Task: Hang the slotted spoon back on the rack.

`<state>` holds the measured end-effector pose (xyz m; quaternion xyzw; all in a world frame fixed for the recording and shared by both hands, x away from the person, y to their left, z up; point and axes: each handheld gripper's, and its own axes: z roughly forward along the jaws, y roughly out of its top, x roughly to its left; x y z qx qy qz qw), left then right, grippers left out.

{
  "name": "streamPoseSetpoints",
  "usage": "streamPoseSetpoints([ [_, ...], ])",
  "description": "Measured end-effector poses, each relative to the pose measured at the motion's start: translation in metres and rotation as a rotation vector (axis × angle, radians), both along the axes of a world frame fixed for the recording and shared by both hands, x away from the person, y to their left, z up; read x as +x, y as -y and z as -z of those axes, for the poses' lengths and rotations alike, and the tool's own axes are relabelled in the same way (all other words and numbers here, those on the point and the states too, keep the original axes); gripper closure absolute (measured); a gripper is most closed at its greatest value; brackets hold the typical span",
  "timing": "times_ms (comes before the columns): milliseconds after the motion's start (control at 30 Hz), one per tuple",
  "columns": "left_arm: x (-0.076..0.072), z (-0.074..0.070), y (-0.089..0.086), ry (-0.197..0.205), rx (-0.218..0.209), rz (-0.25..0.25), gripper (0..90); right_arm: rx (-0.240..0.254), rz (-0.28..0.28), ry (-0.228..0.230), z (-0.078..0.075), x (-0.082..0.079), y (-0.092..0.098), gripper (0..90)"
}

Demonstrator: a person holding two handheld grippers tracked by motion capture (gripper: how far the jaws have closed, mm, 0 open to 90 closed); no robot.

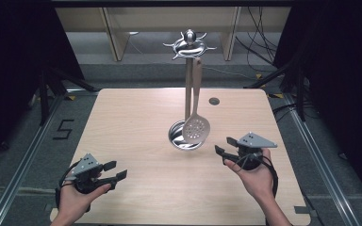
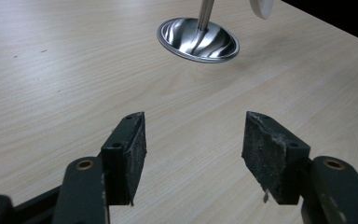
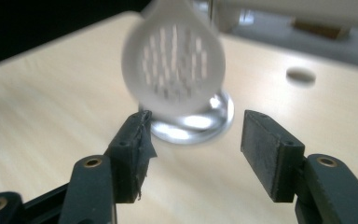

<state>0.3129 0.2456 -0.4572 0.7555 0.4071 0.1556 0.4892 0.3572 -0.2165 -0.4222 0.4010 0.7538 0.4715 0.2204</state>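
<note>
A steel utensil stand (image 1: pixel 188 84) rises from a round shiny base (image 1: pixel 175 136) at the table's middle, with curved hooks at its top. A pale slotted spoon (image 1: pixel 196 127) hangs from one hook, its perforated head just above the base. My left gripper (image 1: pixel 117 170) rests low at the table's near left, open and empty, pointing toward the base (image 2: pixel 198 39). My right gripper (image 1: pixel 223 145) sits to the right of the stand, open, with nothing between its pads. In the right gripper view the blurred spoon head (image 3: pixel 175 60) hangs a short way beyond the open gripper (image 3: pixel 196 140).
The light wooden table (image 1: pixel 136 122) has a small round hole (image 1: pixel 214 100) behind and right of the stand. Dark curtains, tripod legs and cables stand around the table's sides. Pale shelving runs along the back.
</note>
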Motion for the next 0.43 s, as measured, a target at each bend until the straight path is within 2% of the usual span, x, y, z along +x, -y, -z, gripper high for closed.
streamPoseSetpoints([
  [33, 0.000, 0.000, 0.000, -0.002, -0.005, -0.002, 38.9, -0.017, -0.010, -0.019, 0.008, -0.002, 0.006, 43.4],
  [67, 0.000, 0.000, 0.000, -0.007, -0.005, -0.005, 38.9, -0.017, -0.010, -0.019, 0.008, -0.002, 0.006, 43.4],
  [100, 0.000, 0.001, -0.001, -0.006, -0.002, -0.003, 38.9, -0.013, -0.002, -0.060, 0.015, -0.006, 0.006, 43.5],
  [133, 0.000, 0.001, -0.001, -0.006, -0.002, -0.003, 38.9, -0.013, -0.002, -0.060, 0.015, -0.006, 0.006, 43.5],
  [167, 0.001, 0.001, -0.001, -0.009, -0.015, 0.000, 38.9, -0.021, -0.005, -0.068, 0.023, -0.005, 0.006, 43.9],
  [267, 0.001, 0.001, -0.002, -0.014, -0.010, 0.001, 38.8, -0.032, -0.003, -0.065, 0.026, -0.003, 0.008, 43.9],
  [300, 0.002, 0.001, -0.003, -0.010, -0.010, 0.014, 38.8, -0.016, 0.011, -0.086, 0.026, -0.002, 0.008, 44.3],
  [400, 0.002, 0.001, -0.002, -0.019, -0.010, 0.008, 38.8, -0.014, 0.004, -0.067, 0.027, 0.001, 0.012, 44.4],
  [433, 0.003, 0.001, -0.002, -0.020, -0.015, 0.011, 38.8, 0.008, 0.016, -0.090, 0.028, 0.000, 0.011, 44.4],
])
